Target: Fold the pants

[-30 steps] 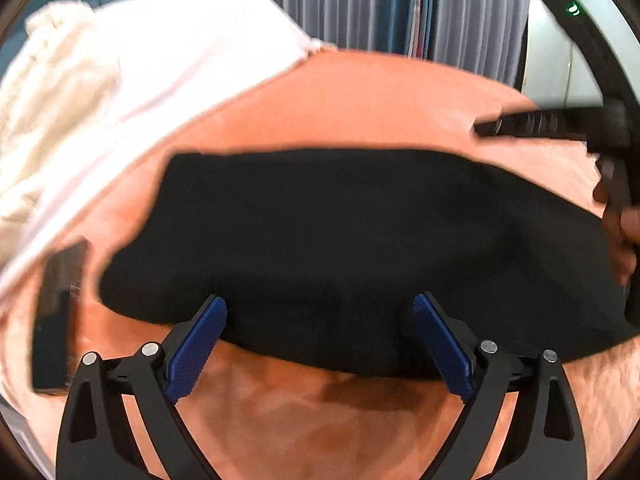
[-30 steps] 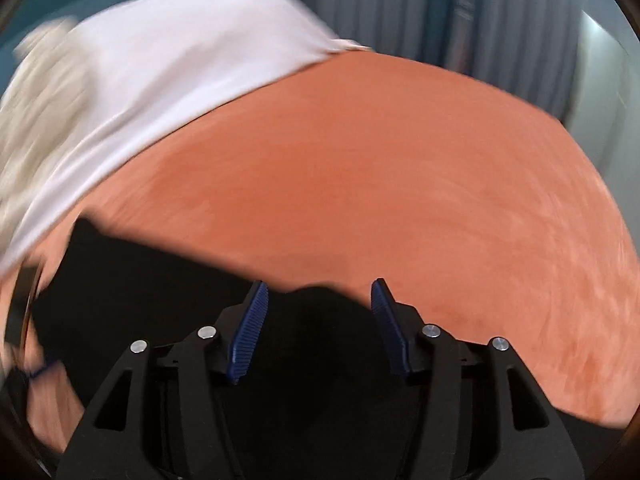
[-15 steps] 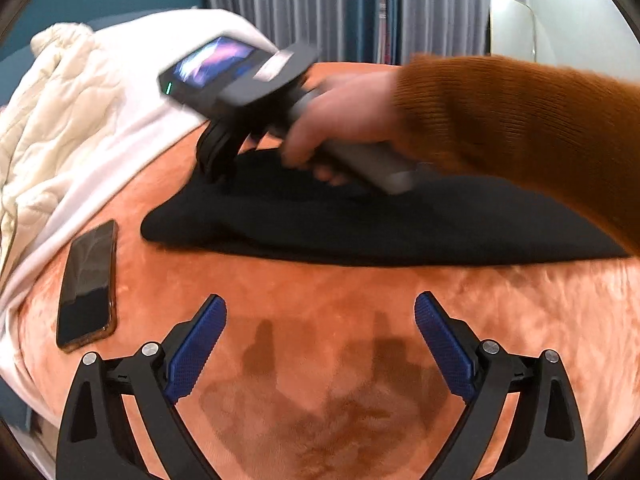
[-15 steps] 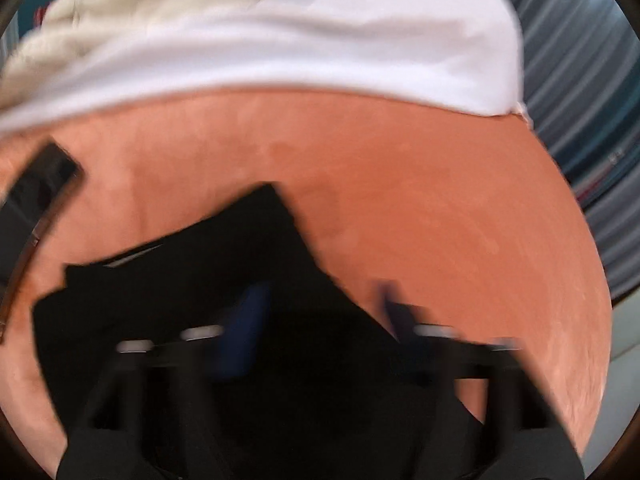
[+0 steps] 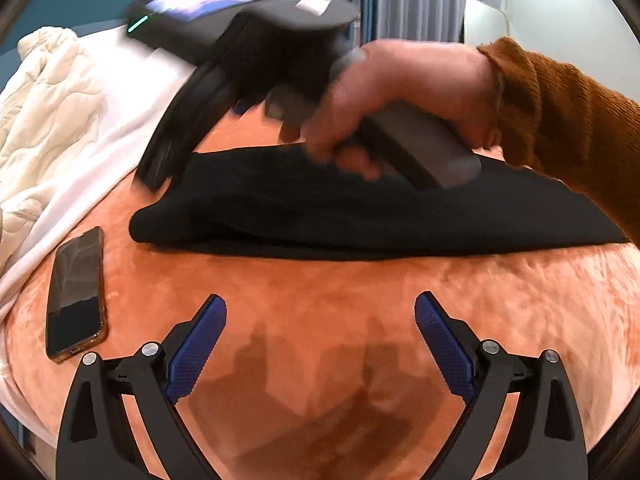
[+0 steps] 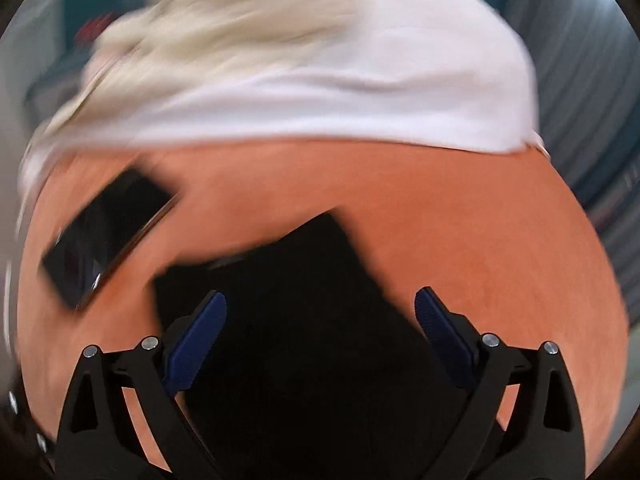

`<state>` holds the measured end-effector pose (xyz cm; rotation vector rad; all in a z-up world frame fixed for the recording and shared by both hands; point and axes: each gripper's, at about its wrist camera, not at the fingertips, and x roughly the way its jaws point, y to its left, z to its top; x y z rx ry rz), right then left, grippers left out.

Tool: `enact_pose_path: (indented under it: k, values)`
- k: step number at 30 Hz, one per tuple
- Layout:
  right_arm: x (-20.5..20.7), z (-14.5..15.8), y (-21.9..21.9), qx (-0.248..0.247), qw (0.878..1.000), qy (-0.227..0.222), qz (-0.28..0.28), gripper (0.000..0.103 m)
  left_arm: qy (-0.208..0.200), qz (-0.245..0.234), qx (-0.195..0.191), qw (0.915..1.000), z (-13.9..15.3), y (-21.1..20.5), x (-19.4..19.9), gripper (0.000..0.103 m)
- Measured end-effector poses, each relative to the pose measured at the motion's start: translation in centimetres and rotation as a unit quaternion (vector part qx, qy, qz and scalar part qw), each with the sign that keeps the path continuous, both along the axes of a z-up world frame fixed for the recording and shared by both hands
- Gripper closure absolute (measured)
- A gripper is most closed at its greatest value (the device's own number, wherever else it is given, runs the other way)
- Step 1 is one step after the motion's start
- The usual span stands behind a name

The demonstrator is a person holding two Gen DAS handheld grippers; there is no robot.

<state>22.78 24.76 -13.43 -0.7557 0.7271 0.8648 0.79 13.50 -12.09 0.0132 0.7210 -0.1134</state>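
Orange plush bed cover (image 5: 320, 280), folded black knit pants (image 5: 360, 216) lying across it. Right gripper (image 6: 320, 320) fingers opening above pants, apparently released; left gripper (image 5: 320, 320) fingers apart, empty. Next: regrasp for another fold.

My left camera looks down across the orange blanket (image 5: 320, 288) from nearby; my right hovers closer, both sharing pants (image 5: 360, 216) and phone (image 5: 76, 296).

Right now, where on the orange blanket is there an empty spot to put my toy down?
The roomiest bare patch of the orange blanket lies between the folded black pants and the left gripper. Another lies beyond the pants, toward the white sheet. It is crowded by the phone and where the right gripper, jaws opening, hangs over the pants.
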Motion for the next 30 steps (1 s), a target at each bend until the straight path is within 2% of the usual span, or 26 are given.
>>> enact_pose_path:
  k: [2,3,4,5,6,7,9,11,12,15,18,19,20,22,24,25,26,28,30]
  values:
    - [-2.4,-1.7,0.9,-0.030,0.999,-0.018,0.037,0.011,-0.006,-0.010,-0.003,0.9999,0.4,-0.7,-0.6,0.010]
    - [-3.4,-3.0,1.5,-0.054,0.997,-0.037,0.046,0.018,-0.007,-0.012,-0.002,0.9999,0.5,-1.1,-0.9,0.010]
    - [-3.5,-3.9,1.3,-0.070,0.996,-0.038,0.045,0.066,-0.008,-0.015,-0.001,0.9998,0.7,-1.4,-1.2,0.010]
    - [-2.4,-4.3,1.5,-0.073,0.997,-0.013,0.032,0.100,-0.009,-0.018,0.001,0.9998,0.8,-1.7,-1.5,0.010]
    - [-0.6,-3.2,1.2,-0.040,0.999,0.022,-0.015,0.102,-0.010,-0.017,0.004,0.9998,0.9,-1.8,-1.8,0.010]
    - [0.2,-1.7,1.3,-0.009,0.999,0.012,-0.045,0.103,-0.010,-0.018,0.004,0.9998,0.9,-1.7,-2.0,0.010]
    - [1.5,2.6,0.2,0.053,0.994,-0.031,-0.096,0.103,-0.007,-0.018,-0.001,0.9998,0.9,-1.3,-2.3,0.010]
    - [2.7,5.0,-1.0,0.093,0.988,-0.023,-0.119,0.102,0.000,-0.016,-0.001,0.9999,0.5,-1.0,-2.2,0.010]
    - [2.9,5.0,-1.2,0.090,0.989,-0.018,-0.114,0.102,0.002,-0.015,-0.002,0.9999,0.5,-0.7,-1.9,0.010]
    - [1.9,3.1,-1.4,0.061,0.994,-0.006,-0.090,0.098,0.003,-0.015,-0.013,0.9998,0.6,-0.9,-2.3,0.010]
    - [0.8,-0.6,0.8,0.014,0.998,0.003,-0.068,0.098,0.003,-0.015,-0.018,0.9997,0.4,-0.3,-2.4,0.010]
    - [0.5,-1.8,1.2,0.001,0.998,0.010,-0.062,0.094,0.004,-0.015,-0.018,0.9997,0.4,-0.4,-2.5,0.010]
    - [0.3,-2.3,1.3,-0.006,0.998,0.012,-0.059,0.085,0.004,-0.016,-0.017,0.9997,0.4,-0.5,-2.5,0.010]
    - [-0.8,-3.4,1.8,-0.025,0.999,-0.002,-0.042,0.077,0.004,-0.018,-0.016,0.9997,0.4,-0.5,-2.7,0.010]
    - [-2.0,-2.8,1.5,-0.018,0.999,-0.021,-0.028,0.049,0.002,-0.021,-0.016,0.9996,0.4,-0.4,-3.1,0.010]
    - [-2.4,-2.1,1.1,-0.008,0.999,-0.027,-0.024,0.025,0.003,-0.022,-0.016,0.9996,0.4,-0.3,-3.2,0.010]
    - [-2.9,-1.5,0.5,0.003,0.999,-0.039,-0.018,0.011,0.004,-0.024,-0.016,0.9996,0.3,-0.2,-3.2,0.010]
    - [-4.1,-0.6,0.1,0.007,0.998,-0.060,0.009,0.010,0.010,-0.023,-0.017,0.9995,0.0,-0.2,-3.1,0.010]
    - [-4.9,-1.1,0.7,-0.013,0.998,-0.061,0.029,0.010,0.013,-0.024,-0.024,0.9993,-0.1,-0.3,-3.1,0.010]
